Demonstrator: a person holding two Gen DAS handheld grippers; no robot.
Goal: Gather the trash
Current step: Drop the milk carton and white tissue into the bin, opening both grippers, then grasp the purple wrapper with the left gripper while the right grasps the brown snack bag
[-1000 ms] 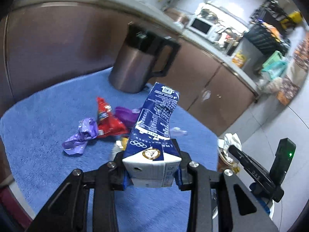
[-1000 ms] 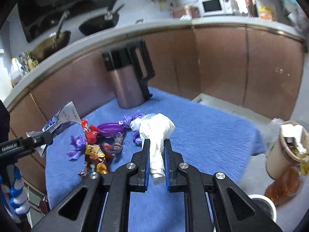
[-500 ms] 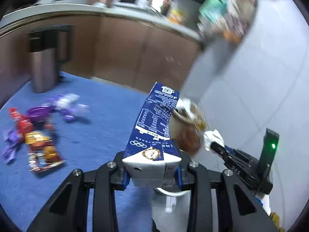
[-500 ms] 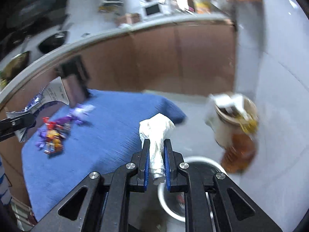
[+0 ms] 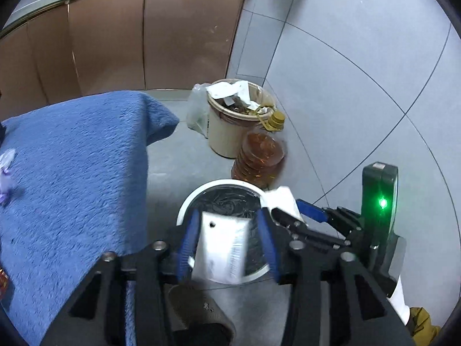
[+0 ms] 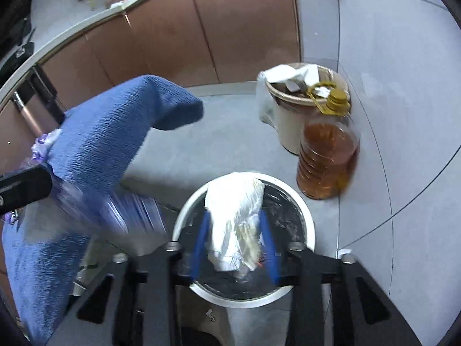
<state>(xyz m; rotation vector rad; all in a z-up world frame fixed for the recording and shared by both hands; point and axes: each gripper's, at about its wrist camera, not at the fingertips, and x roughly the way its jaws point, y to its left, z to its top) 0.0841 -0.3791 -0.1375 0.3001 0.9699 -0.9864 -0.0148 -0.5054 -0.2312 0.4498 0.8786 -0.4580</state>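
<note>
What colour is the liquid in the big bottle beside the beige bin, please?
Amber-orange, clearest in the right wrist view: the bottle.

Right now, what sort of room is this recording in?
Most likely a home kitchen. Brown cabinets run under a counter along the wall, a big bottle of cooking oil stands on the tiled floor, and a full waste bin sits beside it.

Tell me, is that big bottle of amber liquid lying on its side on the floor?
No. The bottle stands upright on the floor with its gold cap on top, right beside the beige bin.
</note>
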